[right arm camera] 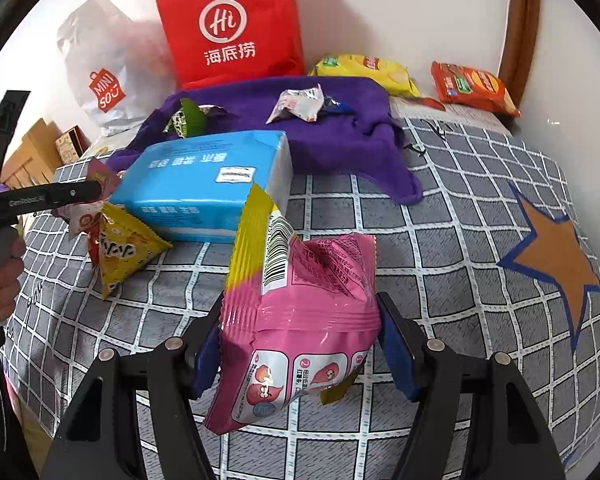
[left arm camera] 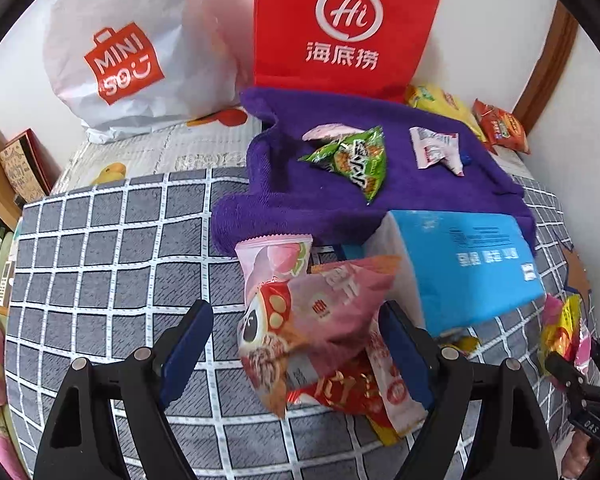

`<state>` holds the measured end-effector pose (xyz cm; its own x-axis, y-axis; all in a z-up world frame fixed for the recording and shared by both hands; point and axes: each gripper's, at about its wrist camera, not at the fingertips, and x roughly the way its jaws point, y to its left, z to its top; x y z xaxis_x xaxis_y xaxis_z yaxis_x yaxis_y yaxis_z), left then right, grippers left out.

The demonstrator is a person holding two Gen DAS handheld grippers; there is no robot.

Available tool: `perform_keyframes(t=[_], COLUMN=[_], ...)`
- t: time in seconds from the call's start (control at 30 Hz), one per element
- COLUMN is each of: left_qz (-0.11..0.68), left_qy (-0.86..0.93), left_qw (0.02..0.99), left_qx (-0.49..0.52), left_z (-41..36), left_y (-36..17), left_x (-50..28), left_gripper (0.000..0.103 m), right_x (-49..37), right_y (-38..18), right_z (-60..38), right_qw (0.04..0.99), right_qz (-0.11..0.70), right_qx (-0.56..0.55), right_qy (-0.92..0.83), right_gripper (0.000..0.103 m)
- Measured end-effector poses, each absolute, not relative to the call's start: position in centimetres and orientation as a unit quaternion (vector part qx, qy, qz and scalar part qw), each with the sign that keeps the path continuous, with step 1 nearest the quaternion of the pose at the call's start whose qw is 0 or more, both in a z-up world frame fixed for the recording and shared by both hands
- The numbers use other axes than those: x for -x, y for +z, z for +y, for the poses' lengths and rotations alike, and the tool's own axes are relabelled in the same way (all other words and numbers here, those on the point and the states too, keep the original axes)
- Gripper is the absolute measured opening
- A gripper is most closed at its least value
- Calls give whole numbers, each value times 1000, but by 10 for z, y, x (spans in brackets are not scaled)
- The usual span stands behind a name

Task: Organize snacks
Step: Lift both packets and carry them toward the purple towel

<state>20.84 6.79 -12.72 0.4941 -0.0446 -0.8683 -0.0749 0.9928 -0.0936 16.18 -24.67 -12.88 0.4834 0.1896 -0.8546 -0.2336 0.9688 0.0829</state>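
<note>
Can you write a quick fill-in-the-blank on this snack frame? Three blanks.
1. The right gripper is closed on a ____ and yellow snack packet.
2. The green snack packet lies on the ____ towel.
3. The red paper bag stands against the ____.

Missing words: pink; purple; wall

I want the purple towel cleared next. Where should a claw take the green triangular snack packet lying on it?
Judging by its pose, pinch the green packet at its raised crimped top corner, coming straight down from above. It lies puffed on the soft purple towel, so its flat sealed edge offers the firmest bite.
</note>
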Motion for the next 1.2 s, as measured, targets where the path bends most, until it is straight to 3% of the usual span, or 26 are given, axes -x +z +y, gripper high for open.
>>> perform_keyframes(t=[0.17, 0.3, 0.47, 1.2], left_qz=[500, 504, 496, 464], left_qy=[2, 0, -4, -19], left_qw=[864, 862, 865, 882], left_qx=[56, 58, 73, 78], left_z=[65, 65, 71, 69], left_y=[-133, -138, -134, -87], left_x=[-212, -212, -206, -140], left_gripper=[82, 70, 62, 61], right_x=[-163, -165, -163, -139], right_y=[-138, -141, -138, -103], right_z=[-243, -240, -239, -246], right_qw=[855, 854, 854, 873], right_qz=[501, 504, 503, 476], right_qx=[30, 31, 30, 7], right_qy=[127, 126, 126, 111], right_gripper=[68, 68, 68, 68])
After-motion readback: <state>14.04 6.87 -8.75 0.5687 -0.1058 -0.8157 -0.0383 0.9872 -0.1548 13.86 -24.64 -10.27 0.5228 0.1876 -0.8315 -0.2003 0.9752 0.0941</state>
